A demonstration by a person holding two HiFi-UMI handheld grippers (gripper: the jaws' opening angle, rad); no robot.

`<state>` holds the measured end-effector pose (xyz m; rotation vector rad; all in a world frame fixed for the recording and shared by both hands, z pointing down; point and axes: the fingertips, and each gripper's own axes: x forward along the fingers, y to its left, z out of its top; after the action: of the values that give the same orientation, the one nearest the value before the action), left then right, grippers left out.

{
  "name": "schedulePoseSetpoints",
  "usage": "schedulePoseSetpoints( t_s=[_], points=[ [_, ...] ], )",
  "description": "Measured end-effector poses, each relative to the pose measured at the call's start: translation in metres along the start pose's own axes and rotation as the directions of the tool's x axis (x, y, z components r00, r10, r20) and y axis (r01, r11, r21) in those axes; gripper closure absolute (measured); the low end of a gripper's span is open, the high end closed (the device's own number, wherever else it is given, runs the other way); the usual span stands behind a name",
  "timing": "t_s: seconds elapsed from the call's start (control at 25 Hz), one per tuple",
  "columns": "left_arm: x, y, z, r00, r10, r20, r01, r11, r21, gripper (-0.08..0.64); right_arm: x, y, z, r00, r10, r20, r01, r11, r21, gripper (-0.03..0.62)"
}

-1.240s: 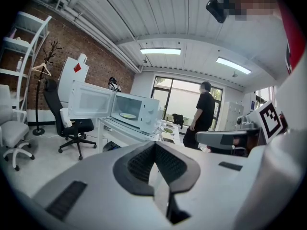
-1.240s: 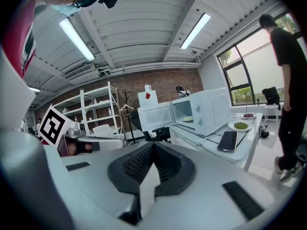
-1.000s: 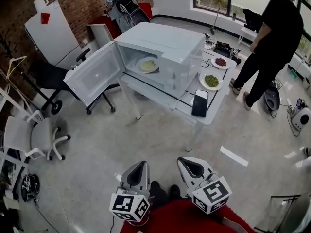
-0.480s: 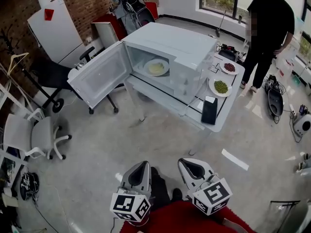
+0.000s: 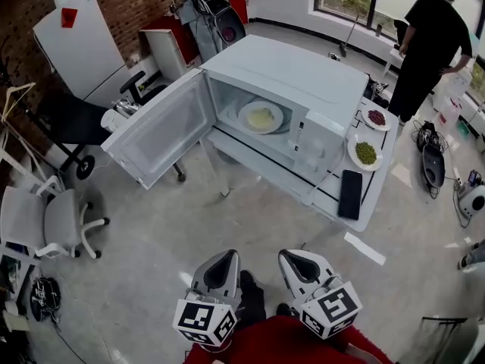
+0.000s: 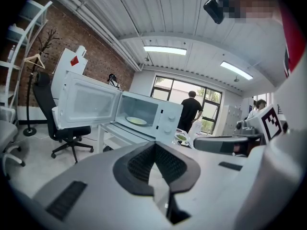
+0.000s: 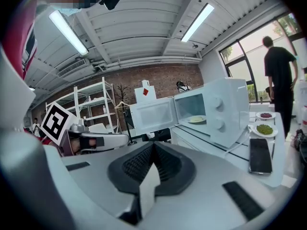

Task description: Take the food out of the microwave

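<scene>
A white microwave [image 5: 292, 78] stands on a white table [image 5: 333, 203] with its door [image 5: 155, 131] swung wide open to the left. Inside it lies a white plate of pale yellow food [image 5: 261, 117], also seen in the left gripper view [image 6: 136, 120] and the right gripper view [image 7: 196, 120]. My left gripper [image 5: 225, 262] and right gripper [image 5: 294, 258] hang low near my body, well short of the microwave. Both are shut with nothing held.
On the table right of the microwave lie a plate of green food [image 5: 365, 152], a plate of dark red food [image 5: 376, 117] and a black phone [image 5: 350, 194]. A person in black [image 5: 428, 44] stands beyond. Office chairs [image 5: 45, 222] stand at left.
The view has closed in on the microwave, which now sits nearer and further right. The person in black has shifted at the back right. Both grippers stay shut and low.
</scene>
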<state>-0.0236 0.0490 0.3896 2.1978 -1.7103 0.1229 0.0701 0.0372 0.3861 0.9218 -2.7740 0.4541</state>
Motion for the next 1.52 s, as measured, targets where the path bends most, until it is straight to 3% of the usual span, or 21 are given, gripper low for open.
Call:
schedulePoseSetpoints(
  t_s=[0.64, 1.24, 1.52],
  points=[
    [0.050, 0.069, 0.023, 0.998, -0.066, -0.014, 0.066, 0.998, -0.004, 0.552, 0.078, -0.013, 0.015, 0.996, -0.087, -0.032, 0.088, 0.995, 0.036, 0.581],
    [0.071, 0.098, 0.045, 0.994, -0.094, 0.059, 0.094, 0.996, 0.009, 0.552, 0.086, -0.043, 0.037, 0.977, -0.203, 0.065, 0.202, 0.979, 0.024, 0.581],
    [0.100, 0.100, 0.046, 0.993, -0.115, 0.031, 0.115, 0.993, -0.006, 0.552, 0.105, -0.072, 0.041, 0.972, -0.224, 0.073, 0.220, 0.974, 0.057, 0.581]
  ],
)
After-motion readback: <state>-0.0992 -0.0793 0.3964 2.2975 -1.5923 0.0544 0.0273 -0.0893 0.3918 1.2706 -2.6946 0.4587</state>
